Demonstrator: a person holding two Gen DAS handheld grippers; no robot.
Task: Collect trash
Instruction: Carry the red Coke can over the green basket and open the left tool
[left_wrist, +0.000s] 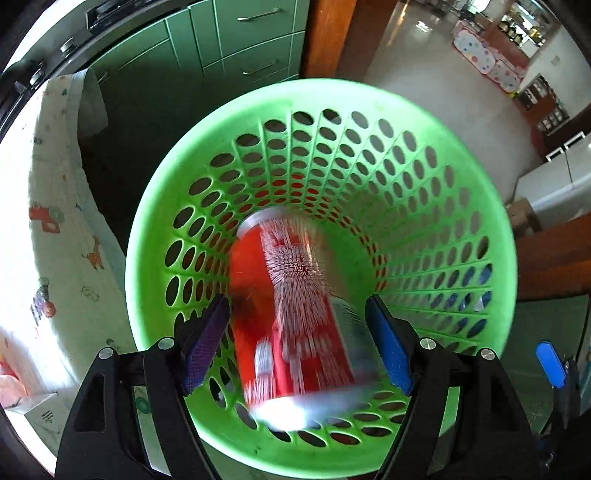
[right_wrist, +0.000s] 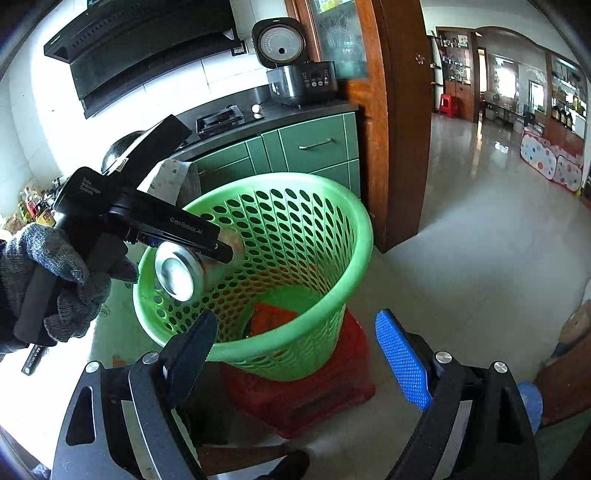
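Left wrist view looks straight down into the basket (left_wrist: 476, 236), where the can (left_wrist: 291, 314) shows blurred between the two pads of the left gripper (left_wrist: 297, 339). Its far end points toward the basket floor and its near end sits just inside the near rim. The pads stand apart on either side of the can; whether they touch its sides cannot be told through the blur. Perforated green wall rings the can on all sides, with the widest gap to the right.

From the right wrist view, the can (right_wrist: 179, 271) hangs tilted over the left part of the basket (right_wrist: 332, 236) mouth, silver end facing the camera, with one black finger of the left gripper (right_wrist: 221, 253) across its top. A gloved hand (right_wrist: 55, 280) grips that tool's handle. Something orange lies on the basket floor. The basket stands on a red stool (right_wrist: 314, 391), with green cabinets (right_wrist: 314, 147) behind and bare floor (right_wrist: 480, 277) to the right.

The right gripper (right_wrist: 295, 354) fingers are spread wide, holding nothing, just short of the near rim.
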